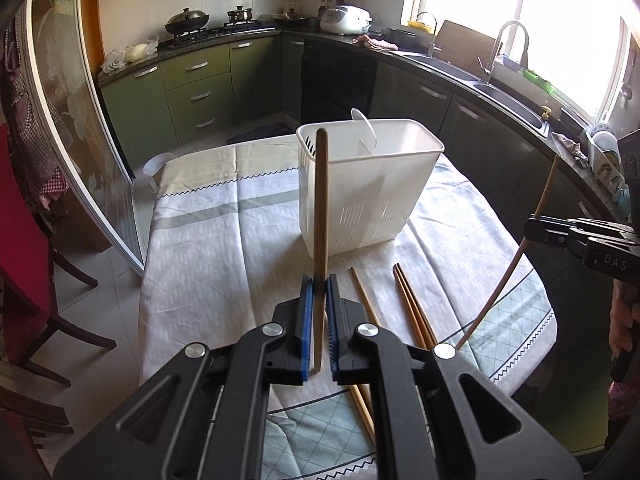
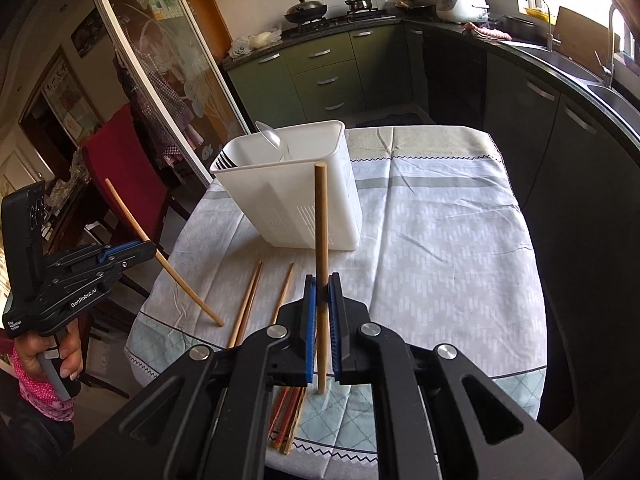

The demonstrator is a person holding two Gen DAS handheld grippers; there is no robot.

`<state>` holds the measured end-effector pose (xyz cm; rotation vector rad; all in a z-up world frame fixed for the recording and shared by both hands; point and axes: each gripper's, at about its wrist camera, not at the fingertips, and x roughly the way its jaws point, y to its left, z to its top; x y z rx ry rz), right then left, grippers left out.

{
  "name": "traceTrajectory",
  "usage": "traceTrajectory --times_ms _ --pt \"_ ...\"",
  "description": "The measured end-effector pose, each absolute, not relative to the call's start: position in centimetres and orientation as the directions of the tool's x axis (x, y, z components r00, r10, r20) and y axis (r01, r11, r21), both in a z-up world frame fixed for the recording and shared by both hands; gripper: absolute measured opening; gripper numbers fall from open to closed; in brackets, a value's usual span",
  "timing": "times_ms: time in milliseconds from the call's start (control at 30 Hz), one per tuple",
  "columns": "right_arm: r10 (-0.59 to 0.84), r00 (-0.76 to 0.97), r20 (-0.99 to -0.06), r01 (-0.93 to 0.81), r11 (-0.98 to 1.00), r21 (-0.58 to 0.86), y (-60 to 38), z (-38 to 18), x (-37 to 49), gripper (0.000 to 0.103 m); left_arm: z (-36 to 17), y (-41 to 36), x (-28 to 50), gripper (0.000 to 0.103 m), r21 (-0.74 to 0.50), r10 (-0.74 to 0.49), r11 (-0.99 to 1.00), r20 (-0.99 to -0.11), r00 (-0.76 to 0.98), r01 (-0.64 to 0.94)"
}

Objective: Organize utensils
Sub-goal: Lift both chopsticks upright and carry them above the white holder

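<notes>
My left gripper (image 1: 319, 280) is shut on a wooden chopstick (image 1: 321, 200) that stands nearly upright above the table, in front of the white utensil holder (image 1: 372, 200). My right gripper (image 2: 321, 280) is shut on another wooden chopstick (image 2: 321, 216), also upright, short of the holder (image 2: 292, 196). A clear plastic spoon (image 2: 272, 138) stands in the holder. Several loose chopsticks (image 1: 412, 308) lie on the cloth between the grippers and the holder. Each gripper shows in the other's view, the right one (image 1: 536, 226) and the left one (image 2: 132, 250), with its stick slanting.
The table (image 2: 440, 240) has a pale patterned cloth. More chopsticks (image 2: 290, 416) lie at its near edge under my right gripper. A red chair (image 2: 120, 168) stands to the left. Green kitchen cabinets and a sink counter (image 1: 480, 88) ring the far side.
</notes>
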<state>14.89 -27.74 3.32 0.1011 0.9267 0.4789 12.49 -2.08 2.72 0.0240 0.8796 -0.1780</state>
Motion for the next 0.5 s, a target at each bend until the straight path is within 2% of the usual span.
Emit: traceTrajectory --times_ms 267,500 --pt "0.459 0.530 -0.713 -0.359 0.883 0.302 -28.6 6.0 15.0 0.007 4.6 -2.4 13.1 0.007 -0.073 -0.175 0.980 -0.753 0.635 0.183" --pt "0.521 0.545 -0.657 -0.384 0.852 0.356 -29.4 11.0 16.1 0.007 8.8 -3.0 14.0 0.007 -0.093 -0.213 0.972 -0.726 0.654 0.214"
